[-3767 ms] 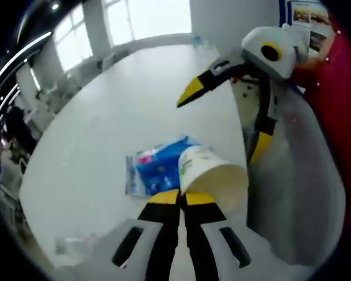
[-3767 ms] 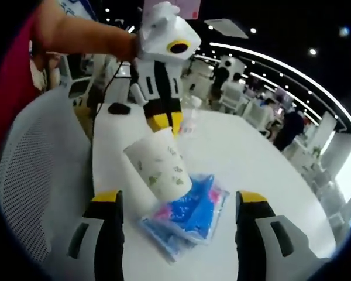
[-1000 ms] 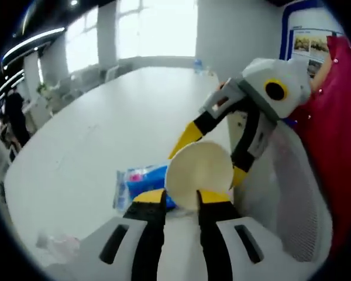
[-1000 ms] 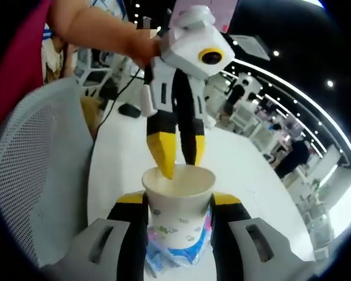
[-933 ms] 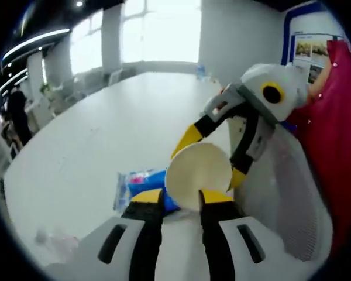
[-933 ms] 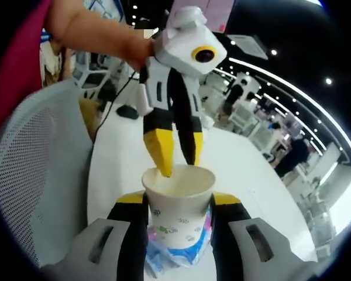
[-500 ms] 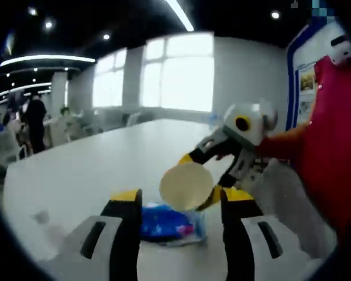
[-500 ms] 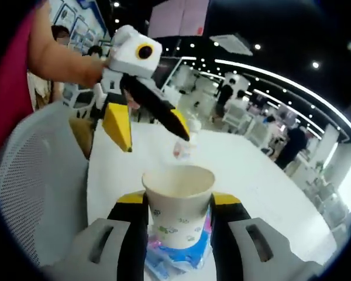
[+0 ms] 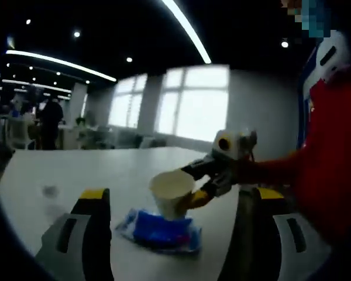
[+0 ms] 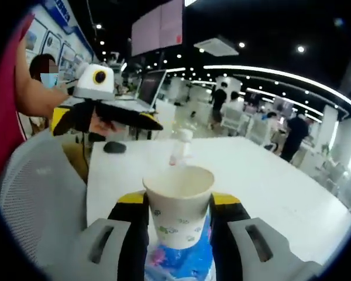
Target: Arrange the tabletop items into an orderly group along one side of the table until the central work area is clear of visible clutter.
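- Two grippers share the job: the right gripper point(image 10: 178, 205) has its fingers clamped on the white printed paper cup point(image 10: 179, 202), lifted above the blue plastic packet point(image 9: 159, 230) on the white worktop point(image 9: 76, 175), likely for carrying aside.
- The left gripper point(image 9: 174, 202) hangs back, fingers wide, holding nothing.
- The right gripper view adds a clear plastic bottle point(image 10: 179, 145) and a dark mouse point(image 10: 114, 147) farther off.

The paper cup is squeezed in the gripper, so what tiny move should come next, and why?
Probably carry the paper cup toward the table's edge and set it down upright. The right gripper is shut on it above the blue packet, while the left gripper is open and apart.
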`<state>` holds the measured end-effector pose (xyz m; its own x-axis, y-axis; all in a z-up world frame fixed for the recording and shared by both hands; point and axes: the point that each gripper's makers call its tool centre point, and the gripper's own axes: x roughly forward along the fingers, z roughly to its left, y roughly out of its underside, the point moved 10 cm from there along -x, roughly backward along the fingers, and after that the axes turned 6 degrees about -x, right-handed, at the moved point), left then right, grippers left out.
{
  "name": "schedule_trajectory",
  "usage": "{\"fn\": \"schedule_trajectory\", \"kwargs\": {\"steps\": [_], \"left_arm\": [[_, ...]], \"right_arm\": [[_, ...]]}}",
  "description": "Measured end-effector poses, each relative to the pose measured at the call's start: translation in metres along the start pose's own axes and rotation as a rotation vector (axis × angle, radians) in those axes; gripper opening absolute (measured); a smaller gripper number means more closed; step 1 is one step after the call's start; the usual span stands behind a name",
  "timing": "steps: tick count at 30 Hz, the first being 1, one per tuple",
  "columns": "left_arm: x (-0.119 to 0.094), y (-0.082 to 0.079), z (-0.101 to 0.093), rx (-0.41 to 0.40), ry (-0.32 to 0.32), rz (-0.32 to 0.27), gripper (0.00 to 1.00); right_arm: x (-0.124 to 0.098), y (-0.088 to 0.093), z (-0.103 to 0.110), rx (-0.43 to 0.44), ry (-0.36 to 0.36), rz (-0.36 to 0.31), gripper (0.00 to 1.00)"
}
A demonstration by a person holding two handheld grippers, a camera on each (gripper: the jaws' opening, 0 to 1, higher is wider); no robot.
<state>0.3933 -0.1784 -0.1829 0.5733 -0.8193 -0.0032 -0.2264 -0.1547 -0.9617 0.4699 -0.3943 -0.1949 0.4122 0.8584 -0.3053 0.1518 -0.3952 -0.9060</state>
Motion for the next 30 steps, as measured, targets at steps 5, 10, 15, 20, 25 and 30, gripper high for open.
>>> {"fn": "schedule_trajectory", "kwargs": {"steps": [5, 10, 15, 20, 25, 30], "left_arm": [[-0.003, 0.008, -0.004, -0.02, 0.024, -0.015, 0.99], [-0.003, 0.013, -0.004, -0.028, 0.015, -0.022, 0.99], [0.0, 0.02, 0.0, -0.047, -0.018, -0.025, 0.99], [0.0, 0.025, 0.001, -0.07, -0.036, -0.036, 0.98], [0.002, 0.031, 0.005, -0.096, -0.057, -0.03, 0.98], [0.002, 0.033, 0.009, -0.111, -0.084, -0.021, 0.97]], "right_arm": [[0.021, 0.005, -0.009, -0.02, -0.02, -0.028, 0.39], [0.041, 0.011, -0.02, 0.006, -0.06, -0.067, 0.39], [0.061, 0.014, -0.032, 0.039, -0.075, -0.137, 0.39], [0.085, 0.026, -0.043, 0.051, -0.084, -0.149, 0.39], [0.107, 0.038, -0.048, 0.075, -0.108, -0.167, 0.39], [0.128, 0.051, -0.053, 0.086, -0.124, -0.172, 0.39]]}}
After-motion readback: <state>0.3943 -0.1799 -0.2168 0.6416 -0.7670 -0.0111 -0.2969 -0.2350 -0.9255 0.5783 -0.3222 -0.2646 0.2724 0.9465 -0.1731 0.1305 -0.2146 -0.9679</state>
